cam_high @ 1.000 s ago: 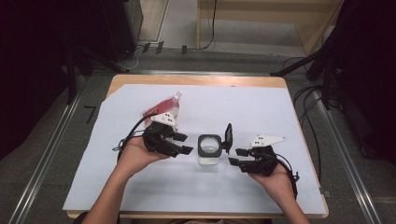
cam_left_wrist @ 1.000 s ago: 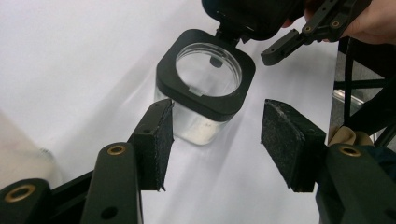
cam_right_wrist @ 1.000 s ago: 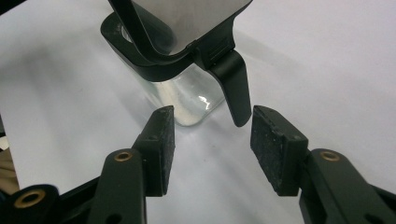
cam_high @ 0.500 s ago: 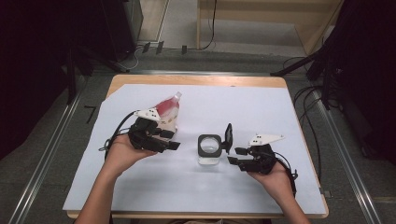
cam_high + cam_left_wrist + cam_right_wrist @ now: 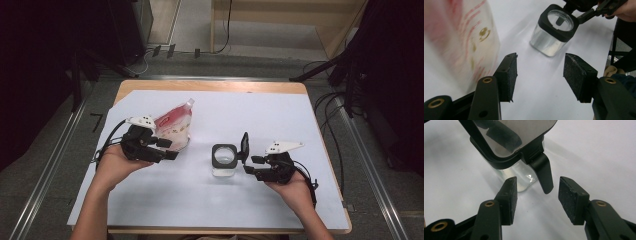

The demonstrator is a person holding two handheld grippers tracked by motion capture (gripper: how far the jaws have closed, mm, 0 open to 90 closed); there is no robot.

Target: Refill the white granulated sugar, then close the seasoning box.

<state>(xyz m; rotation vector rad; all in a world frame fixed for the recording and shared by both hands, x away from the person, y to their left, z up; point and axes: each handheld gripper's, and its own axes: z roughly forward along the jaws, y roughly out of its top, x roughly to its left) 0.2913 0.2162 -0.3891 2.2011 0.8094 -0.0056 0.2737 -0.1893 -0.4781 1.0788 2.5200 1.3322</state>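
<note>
In the high view we see a white sheet (image 5: 280, 115) covering the table, with our two grippers low in the frame. Our left gripper (image 5: 167, 150) sits at the left of centre, just beside a red-and-white pouch (image 5: 175, 125) that stands tilted, its spout toward the upper right. In the left gripper view the pouch (image 5: 461, 37) fills the upper left, blurred, just outside the left jaw; we cannot tell whether it touches the jaw. The jaws stand apart with only bare sheet between them, so this gripper is open and holds nothing.

A clear jar (image 5: 223, 160) with a black square rim stands at the lower centre of the high view, its lid (image 5: 245, 144) hinged upright on the right side. In the left gripper view the jar (image 5: 554, 32) shows at the upper centre.

Our right gripper (image 5: 250, 165) lies just right of the jar. In the right gripper view the jar (image 5: 521, 177) is at the top, and the lid's black tab (image 5: 544, 175) hangs down to between the two jaws, with gaps on both sides. The jaws are open, gripping nothing.
</note>
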